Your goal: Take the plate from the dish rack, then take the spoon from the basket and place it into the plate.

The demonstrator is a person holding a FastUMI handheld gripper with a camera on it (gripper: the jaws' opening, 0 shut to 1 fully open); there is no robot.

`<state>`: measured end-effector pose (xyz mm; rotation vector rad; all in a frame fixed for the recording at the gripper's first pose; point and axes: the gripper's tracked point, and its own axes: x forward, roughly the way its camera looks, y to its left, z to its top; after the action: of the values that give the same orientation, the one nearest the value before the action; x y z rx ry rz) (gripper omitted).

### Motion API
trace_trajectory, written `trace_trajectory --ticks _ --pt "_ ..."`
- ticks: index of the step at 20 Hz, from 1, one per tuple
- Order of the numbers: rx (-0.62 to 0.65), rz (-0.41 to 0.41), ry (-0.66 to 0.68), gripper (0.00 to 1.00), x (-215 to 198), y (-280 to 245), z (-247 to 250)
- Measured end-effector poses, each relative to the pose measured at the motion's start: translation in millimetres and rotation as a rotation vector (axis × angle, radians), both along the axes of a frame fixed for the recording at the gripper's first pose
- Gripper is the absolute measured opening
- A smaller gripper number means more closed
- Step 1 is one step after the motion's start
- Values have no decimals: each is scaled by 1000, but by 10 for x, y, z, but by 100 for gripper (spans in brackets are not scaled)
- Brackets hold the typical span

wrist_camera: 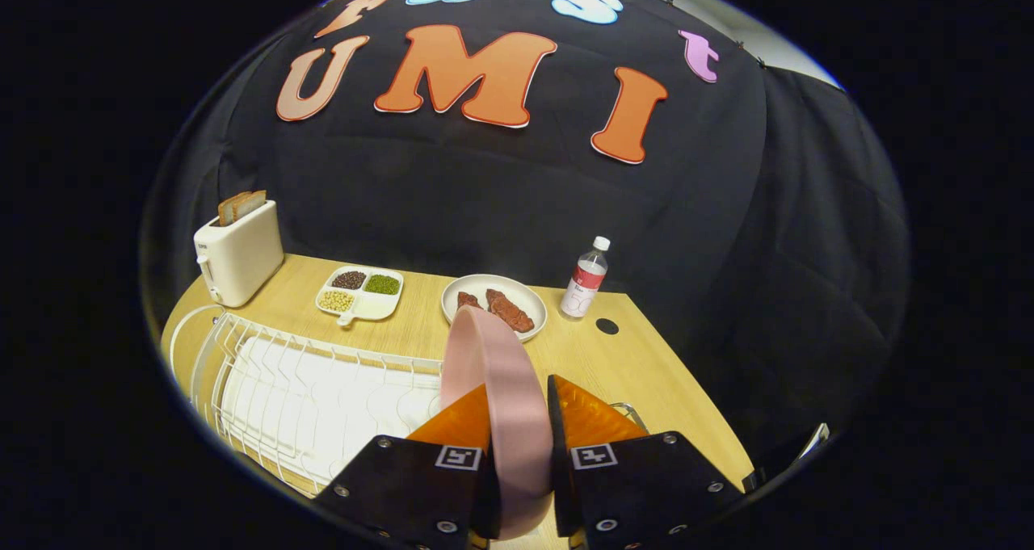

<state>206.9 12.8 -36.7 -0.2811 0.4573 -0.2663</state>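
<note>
While both fingers press its rim, the gripper (pixel 517 409) holds the pink plate (pixel 497 388) on edge.
Its long axis runs away from the fingers, above the white dish rack (pixel 307 388), toward a plate of meat (pixel 494 304).

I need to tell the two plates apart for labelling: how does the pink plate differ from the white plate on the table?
The pink plate stands on edge, clamped between the gripper fingers above the dish rack; the white plate lies flat on the table, beyond the fingers. The pink plate carries nothing; the white plate holds brown food pieces. Both are round.
</note>
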Motion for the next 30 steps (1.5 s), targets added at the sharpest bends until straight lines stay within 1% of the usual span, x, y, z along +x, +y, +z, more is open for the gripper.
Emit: trace_trajectory --ticks 3,4,8,10,14,19,23,27,30 --pt "-28 4 -19 26 -38 56 118" --pt "-20 12 -26 26 -62 92 158" --pt "43 50 -42 26 -252 243 285" --pt "79 79 -49 26 -420 341 340" --pt "200 154 -36 26 -851 536 326" --pt "358 217 5 26 -1410 665 123" --pt "509 255 43 26 -1797 788 -196" --pt "667 272 97 26 -2080 924 -633" --pt "809 270 129 26 -2162 1031 -916"
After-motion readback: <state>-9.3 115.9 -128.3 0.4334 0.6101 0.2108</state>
